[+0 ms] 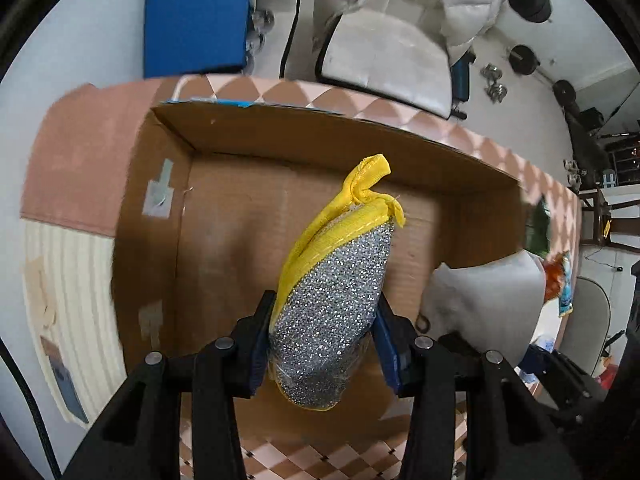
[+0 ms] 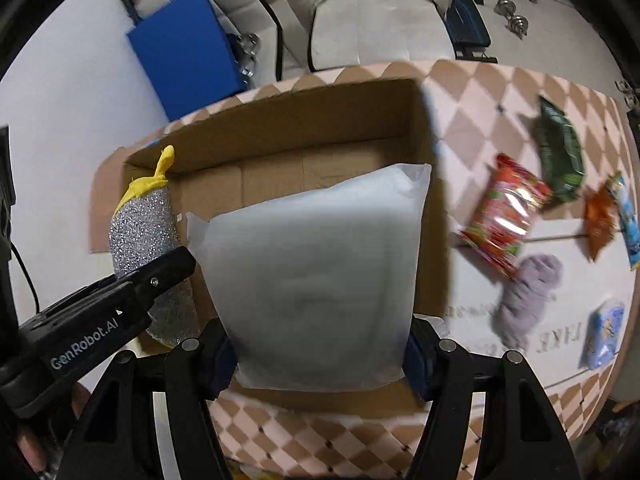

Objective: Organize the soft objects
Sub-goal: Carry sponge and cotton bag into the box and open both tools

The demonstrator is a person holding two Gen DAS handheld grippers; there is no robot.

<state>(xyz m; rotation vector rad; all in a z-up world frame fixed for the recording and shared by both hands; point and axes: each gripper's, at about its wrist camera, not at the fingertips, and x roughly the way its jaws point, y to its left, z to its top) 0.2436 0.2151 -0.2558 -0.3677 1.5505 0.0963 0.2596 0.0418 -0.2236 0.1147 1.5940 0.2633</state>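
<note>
My left gripper (image 1: 326, 320) is shut on a glittery silver scrub pad with yellow trim (image 1: 332, 292) and holds it above the open cardboard box (image 1: 224, 216). My right gripper (image 2: 320, 340) is shut on a white soft packet (image 2: 316, 276) and holds it over the same box (image 2: 304, 136). The scrub pad (image 2: 140, 224) and the left gripper (image 2: 160, 276) also show at the left of the right wrist view. The white packet (image 1: 484, 300) shows at the right of the left wrist view.
The box stands on a pink checkered mat (image 2: 488, 108). Right of the box lie a red snack bag (image 2: 504, 216), a green bag (image 2: 558, 152), a grey cloth (image 2: 524, 292), an orange packet (image 2: 598, 220) and blue packets (image 2: 604, 332). A blue board (image 1: 196, 16) stands behind.
</note>
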